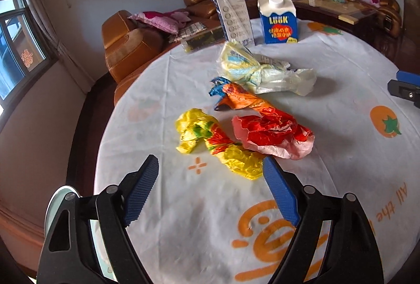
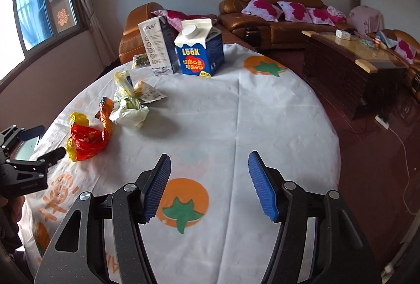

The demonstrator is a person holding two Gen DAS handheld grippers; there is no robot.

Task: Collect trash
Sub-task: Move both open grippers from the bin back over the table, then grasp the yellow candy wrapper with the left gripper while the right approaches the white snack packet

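Crumpled wrappers lie on the round table: a yellow wrapper (image 1: pixel 210 144), a red wrapper (image 1: pixel 273 134), an orange and blue wrapper (image 1: pixel 236 94) and a pale clear bag (image 1: pixel 265 71). A blue LOOK carton (image 1: pixel 278 18) and a tall white carton (image 1: pixel 233 16) stand upright behind them. My left gripper (image 1: pixel 210 168) is open and empty, just short of the yellow wrapper. My right gripper (image 2: pixel 208 163) is open and empty over bare tablecloth, well right of the wrappers (image 2: pixel 89 139). The cartons also show in the right wrist view (image 2: pixel 199 50).
The table has a white cloth with orange fruit prints (image 2: pixel 236 110). A flat dark packet (image 1: pixel 202 39) lies at the far table edge. Brown leather sofas (image 1: pixel 131 47) and a wooden coffee table (image 2: pixel 351 60) stand beyond. The floor drops off right of the table.
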